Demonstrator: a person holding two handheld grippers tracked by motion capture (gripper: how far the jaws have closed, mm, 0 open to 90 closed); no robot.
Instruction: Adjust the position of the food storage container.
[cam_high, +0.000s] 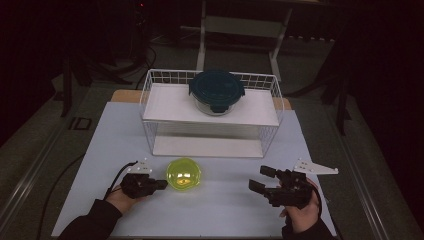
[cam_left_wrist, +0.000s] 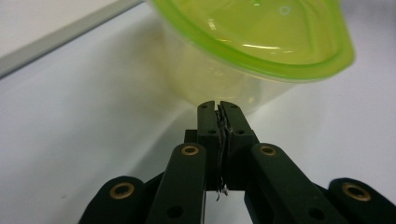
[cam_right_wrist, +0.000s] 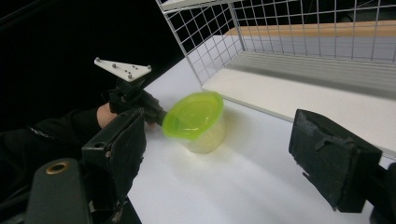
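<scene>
Yellow-green container (cam_high: 183, 174): stands upright on the white table (cam_high: 90, 165), just in front of the wire rack's open lower shelf. Its lid is on, which suits a tub meant to be carried or shelved whole.

Left gripper (cam_high: 159, 184): low and level at the container's left side, jaws pressed together, tips under the lid's rim and right by the clear wall. In the left gripper view nothing sits between the jaws; whether the tips actually touch the wall is hard to tell. Pose reads as steadying or nudging, not grasping.

Right gripper (cam_high: 259, 179): well to the container's right, jaws spread wide and empty, aimed toward it. Likely waiting, or lined up for a grip from that side.

Wire rack (cam_high: 150, 100): behind the container, front open toward the person, so a tub could slide straight in.

Dark-lidded glass container (cam_high: 216, 91): on the rack's upper shelf, above and behind the yellow-green one, lid clipped on.
</scene>
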